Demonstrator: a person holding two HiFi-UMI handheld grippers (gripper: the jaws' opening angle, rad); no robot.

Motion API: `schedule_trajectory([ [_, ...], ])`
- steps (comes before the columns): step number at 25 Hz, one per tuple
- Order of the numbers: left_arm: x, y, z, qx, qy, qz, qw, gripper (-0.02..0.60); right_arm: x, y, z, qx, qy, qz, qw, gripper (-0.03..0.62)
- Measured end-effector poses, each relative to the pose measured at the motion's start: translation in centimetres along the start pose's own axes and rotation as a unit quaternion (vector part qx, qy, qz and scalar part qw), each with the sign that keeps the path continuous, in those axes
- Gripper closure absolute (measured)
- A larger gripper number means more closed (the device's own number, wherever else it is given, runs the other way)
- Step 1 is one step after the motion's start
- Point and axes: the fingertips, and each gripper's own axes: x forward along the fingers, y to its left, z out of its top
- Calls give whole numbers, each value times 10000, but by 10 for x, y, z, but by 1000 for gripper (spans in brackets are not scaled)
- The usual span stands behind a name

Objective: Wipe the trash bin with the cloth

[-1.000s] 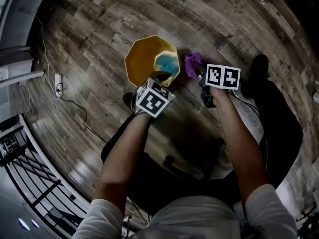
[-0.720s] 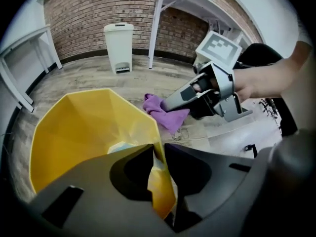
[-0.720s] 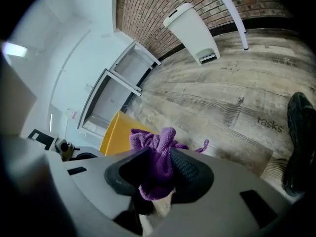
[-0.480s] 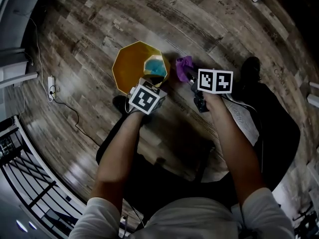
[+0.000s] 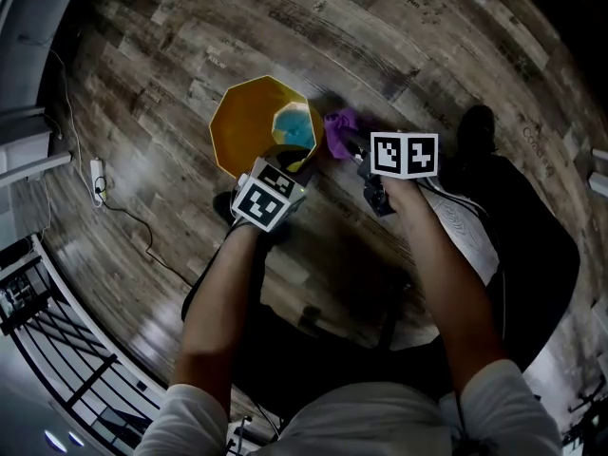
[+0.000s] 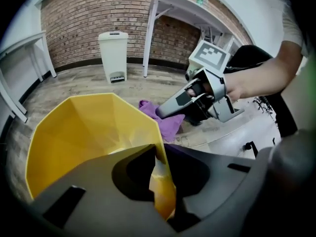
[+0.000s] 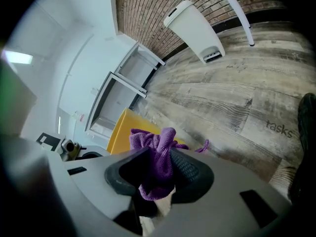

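As the left tool closes its jaws, bin wall between them, the right tool clamps the cloth. Cloth sits just beside the bin.

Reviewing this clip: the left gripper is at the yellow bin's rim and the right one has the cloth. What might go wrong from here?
1. The left gripper is closing its jaws on only the thin rim wall of the yellow trash bin, so the bin may tilt or slip under wiping pressure.
2. The right gripper pinches the purple cloth in a small bunch, so its jaws might scrape the bin.
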Motion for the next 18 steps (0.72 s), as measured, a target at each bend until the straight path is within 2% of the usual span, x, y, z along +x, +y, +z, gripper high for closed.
schedule_trajectory([
  [4, 1, 0, 7, 334, -98, 23, 9994, 540, 1, -8, 12, 374, -350, 254, 9984, 464],
  [9, -1, -4, 3, 339, 58, -15, 9994, 540, 6, -21, 15, 682, -449, 415, 9958, 464],
  [11, -11, -8, -1, 531, 274, -192, 9980, 540, 6, -23, 11, 744, -416, 418, 9955, 464],
  [14, -26, -6, -10, 1096, 697, -426, 9906, 538, 7, -20, 10, 755, -425, 449, 9952, 464],
  [15, -30, -3, -8, 1144, 749, -480, 9894, 538, 8, -19, 10, 735, -427, 465, 9953, 464],
  [17, -33, -1, -4, 904, 749, -580, 9914, 531, 9, -16, 10, 747, -432, 498, 9950, 464],
  [18, -32, -1, -2, 700, 708, -585, 9933, 507, 10, -15, 9, 766, -434, 514, 9948, 464],
])
